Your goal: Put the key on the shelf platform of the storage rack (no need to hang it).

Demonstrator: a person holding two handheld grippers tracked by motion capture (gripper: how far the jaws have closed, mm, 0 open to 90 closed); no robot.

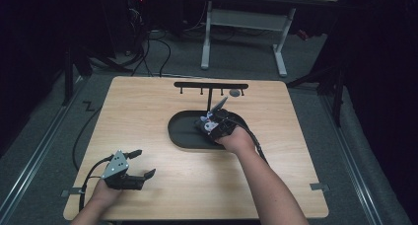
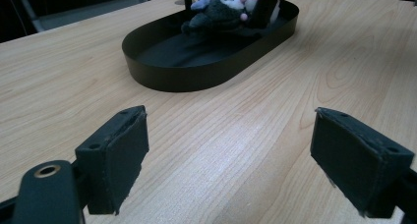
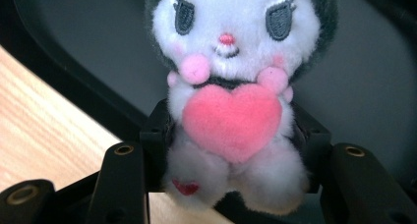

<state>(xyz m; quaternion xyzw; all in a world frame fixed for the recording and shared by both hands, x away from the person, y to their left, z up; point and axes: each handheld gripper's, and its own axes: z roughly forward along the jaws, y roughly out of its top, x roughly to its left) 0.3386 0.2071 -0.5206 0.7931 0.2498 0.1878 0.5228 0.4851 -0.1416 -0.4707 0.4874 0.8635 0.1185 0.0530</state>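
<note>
Fingers of the left gripper stand wide apart with nothing between them, only bare wood grain showing in the gap. That gripper rests low over the near left part of the wooden table, held by the person's left hand at the table's front edge, its grey three-cornered plate on top and its cable trailing off to the left.

Farther in, the right gripper is closed around a small plush toy, its two black jaws pressing the toy's white body from either side. In the right gripper view the toy faces the camera: white face, dark ears or hood, stitched closed eyes, a pink nose, pink pom-poms at the neck and a pink heart held in front of its belly. The person's right hand reaches forward over the table's middle, and the toy sits at the right end of a black oval tray, within its rim; I cannot tell whether it touches the tray floor.

Behind the tray, a black T-shaped rack with short pegs under its bar stands upright near the table's far edge. Beyond the table, on the grey floor, stand the white legs of another desk.
</note>
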